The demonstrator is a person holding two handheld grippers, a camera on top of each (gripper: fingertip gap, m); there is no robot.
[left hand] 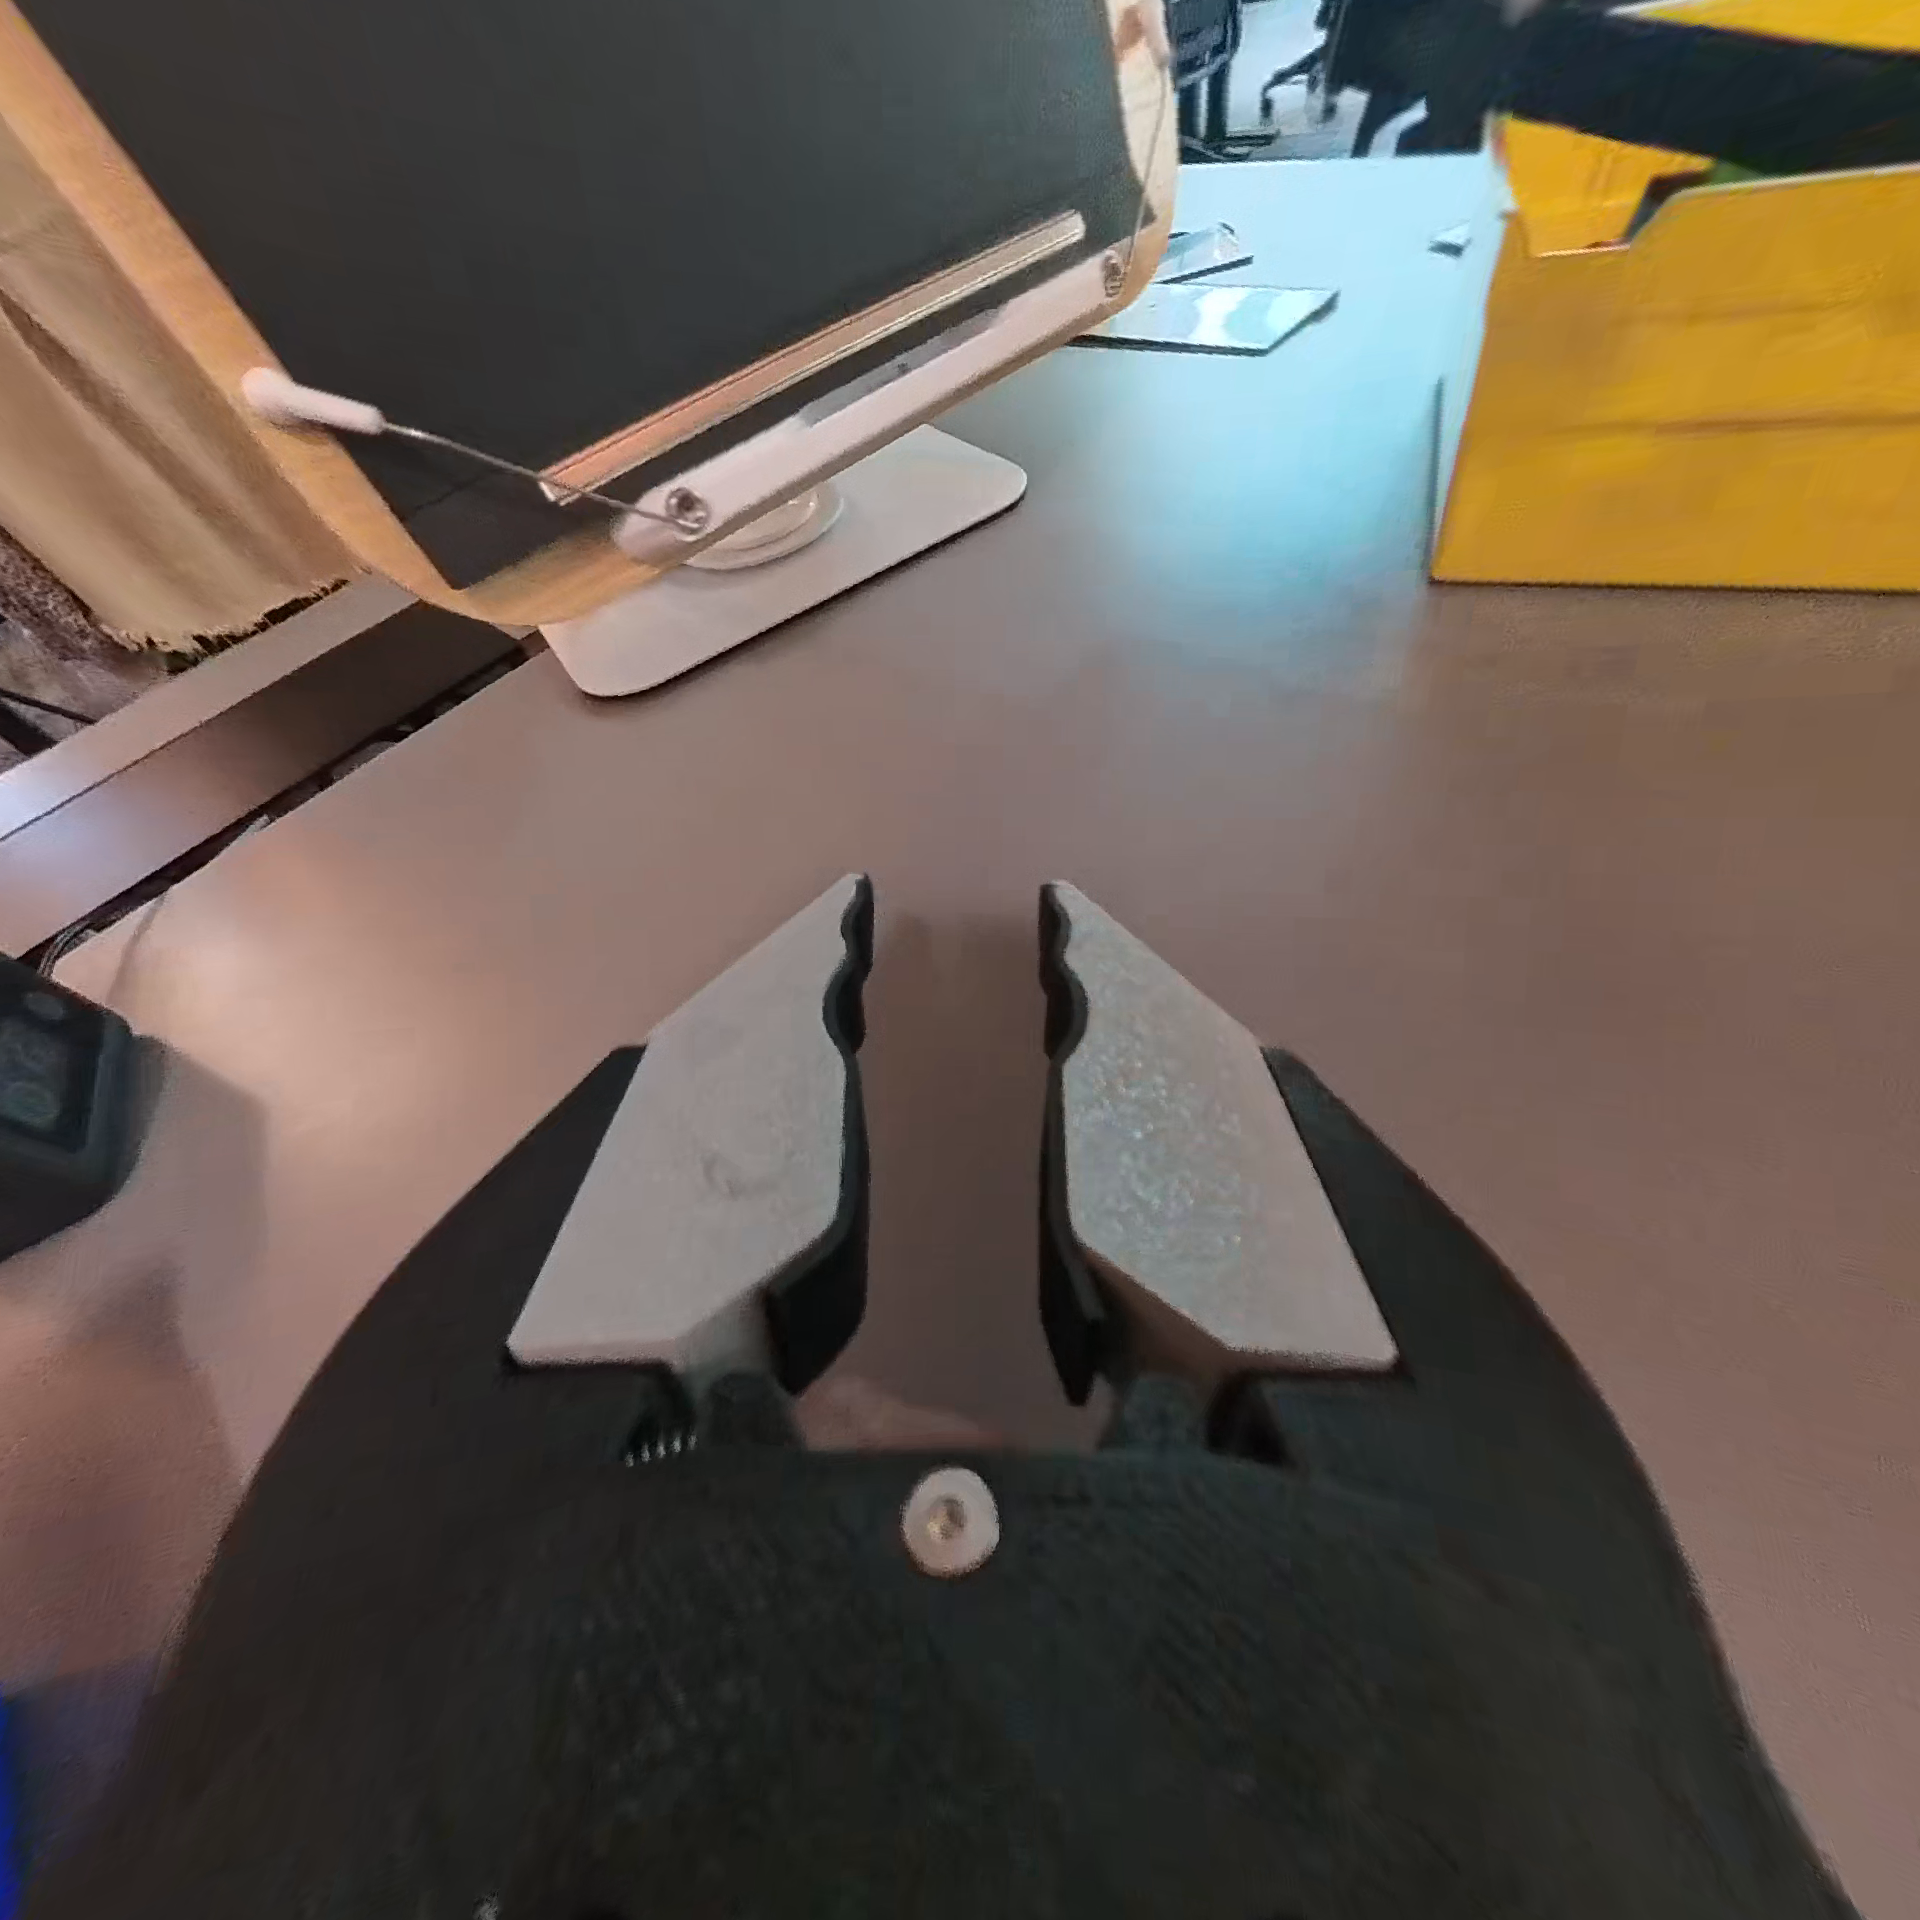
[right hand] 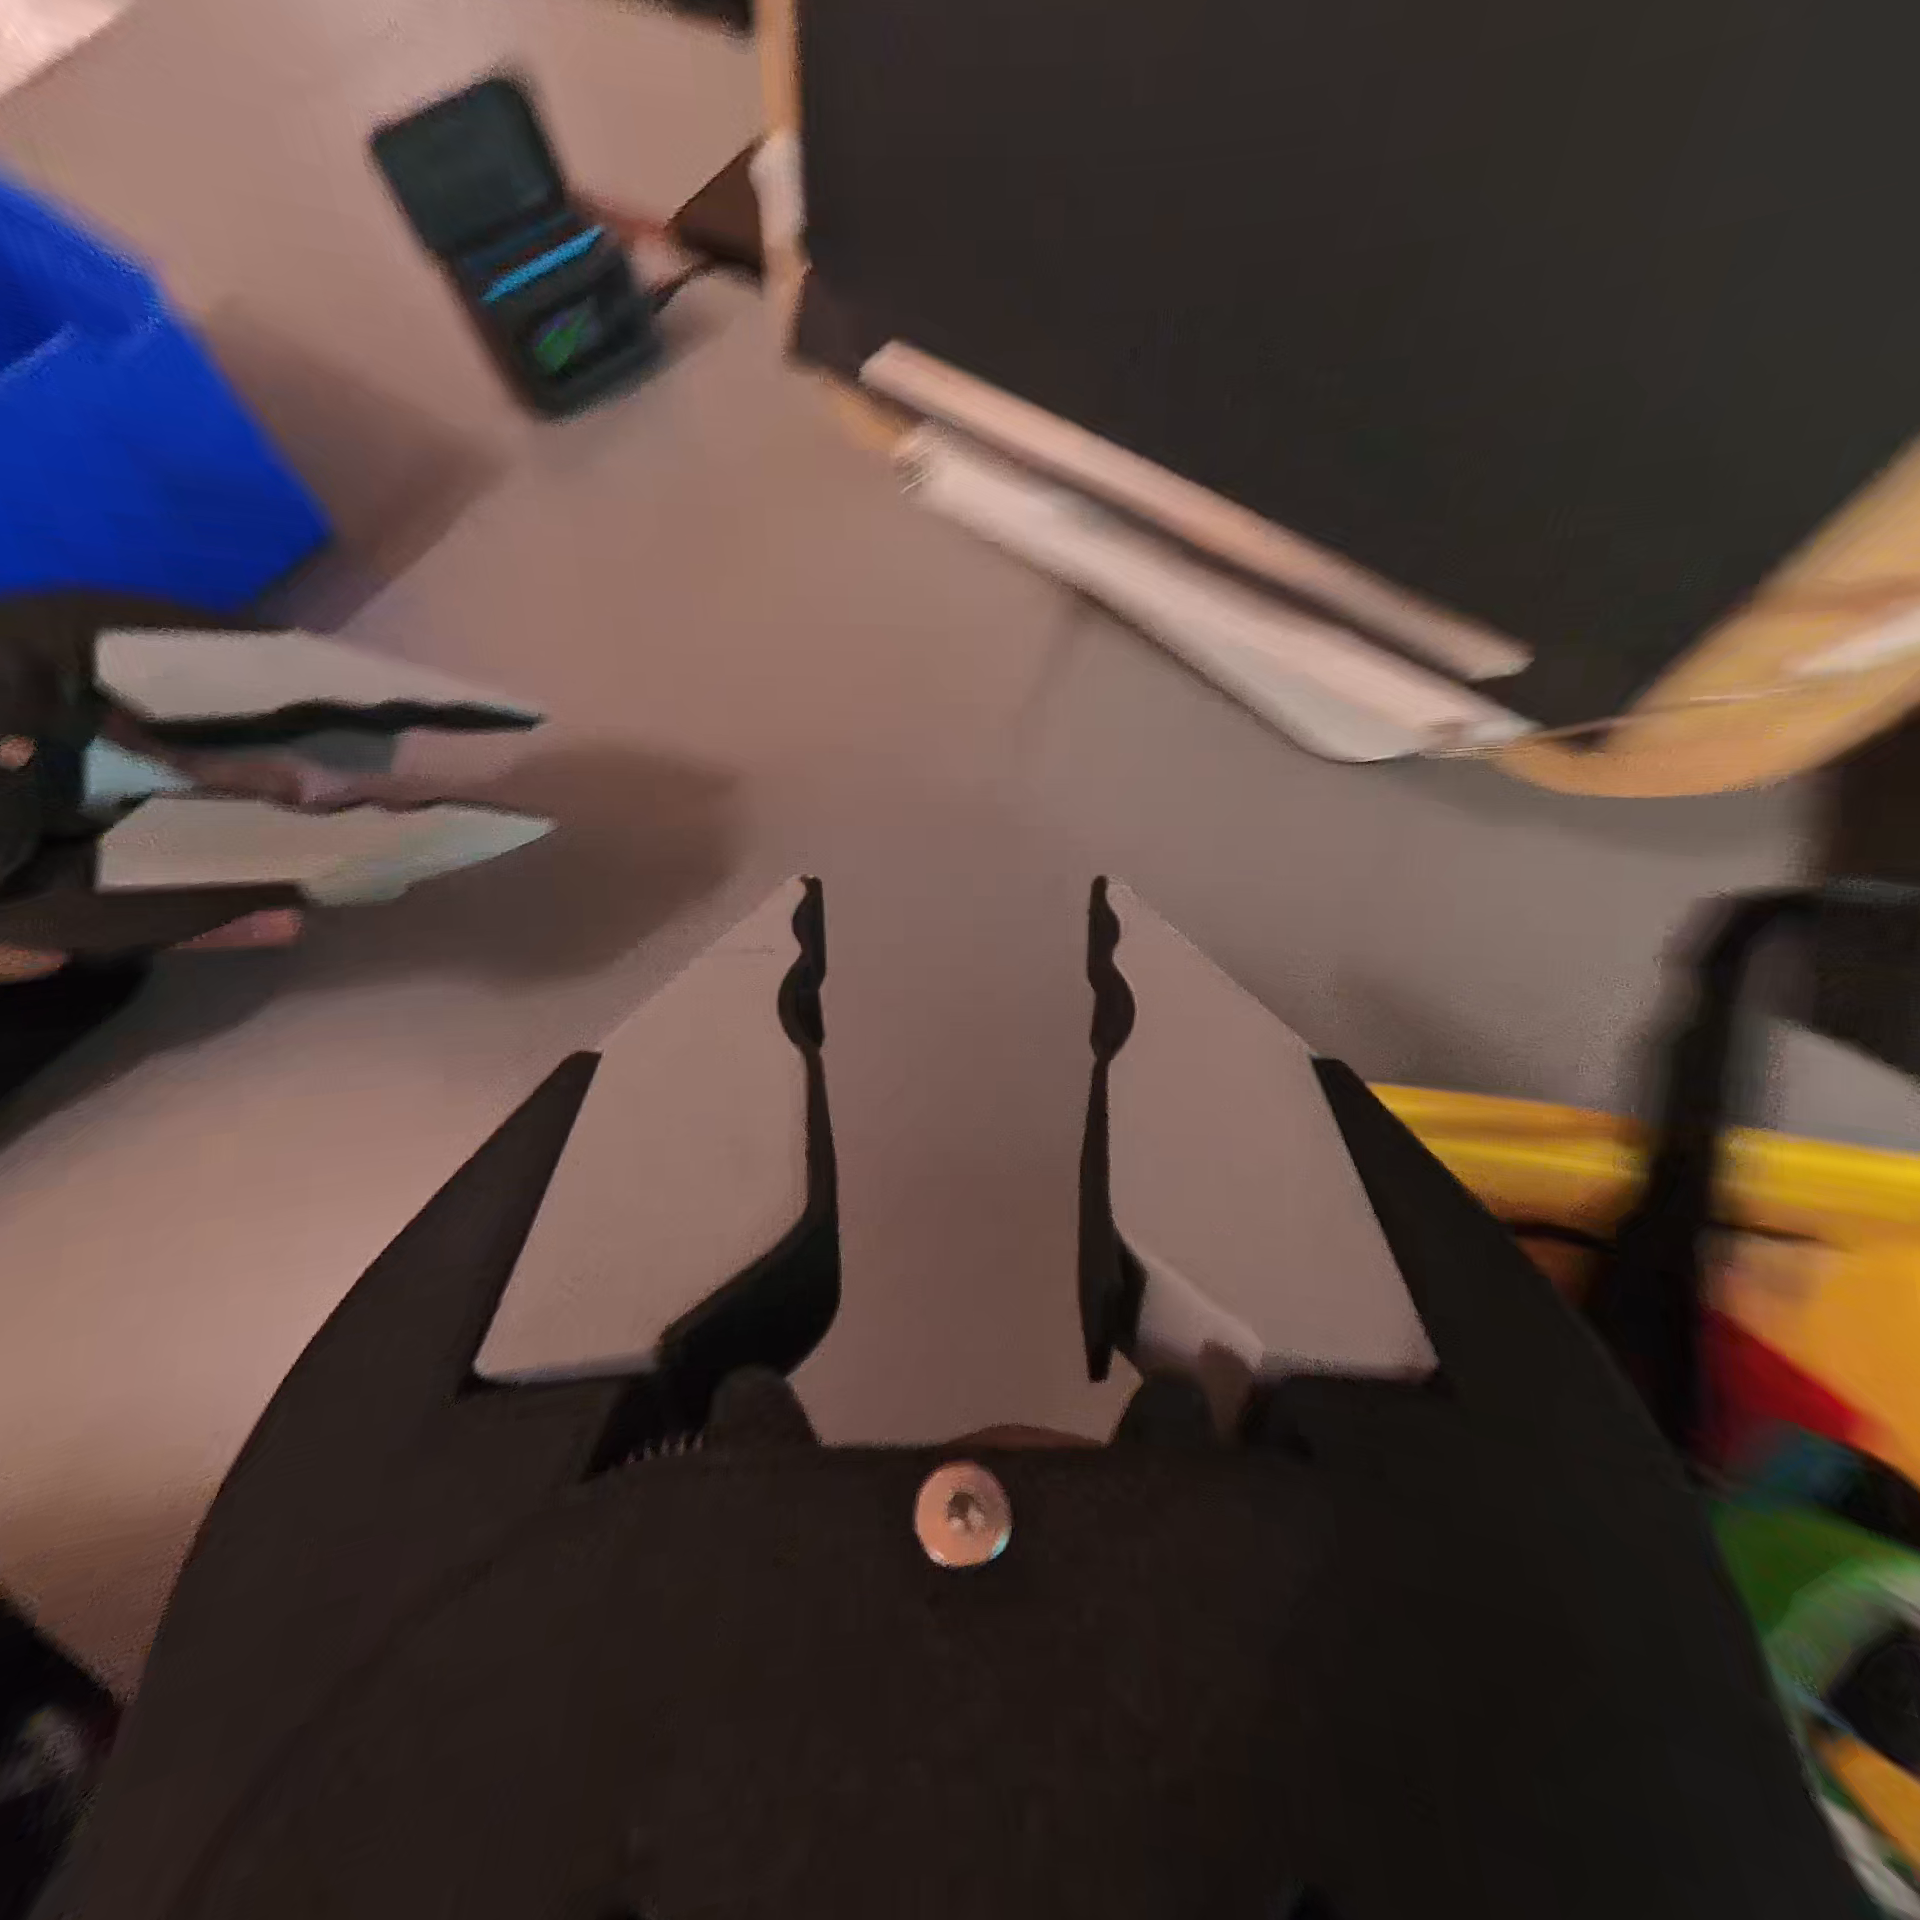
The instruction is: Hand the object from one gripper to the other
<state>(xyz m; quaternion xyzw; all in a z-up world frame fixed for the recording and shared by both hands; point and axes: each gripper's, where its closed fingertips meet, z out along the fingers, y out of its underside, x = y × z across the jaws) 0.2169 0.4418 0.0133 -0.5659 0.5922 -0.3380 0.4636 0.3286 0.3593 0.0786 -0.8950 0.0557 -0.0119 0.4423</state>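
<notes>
The object to be handed over could not be picked out in either view, so its place, its long axis and the way it pointed could not be told; neither pair of tongs held anything.

A yellow box (left hand: 1683, 416) stood on the brown table (left hand: 1143, 748), open at the top, far right in the left wrist view; its contents were hidden there. In the right wrist view a yellow container (right hand: 1766, 1195) sat at the lower right with blurred red and green things inside, too smeared to name. A blue bin (right hand: 114, 436) stood at the far left of that view.

The left gripper (left hand: 956, 904) hovered over bare table with its fingers parted by a moderate gap, nothing between them. The right gripper (right hand: 956, 899) was likewise parted, a little wider, gripping nothing. The left gripper also showed at the left edge of the right wrist view, its fingers apart.

A dark monitor (left hand: 582, 208) on a silver stand (left hand: 790, 582) stood behind.
</notes>
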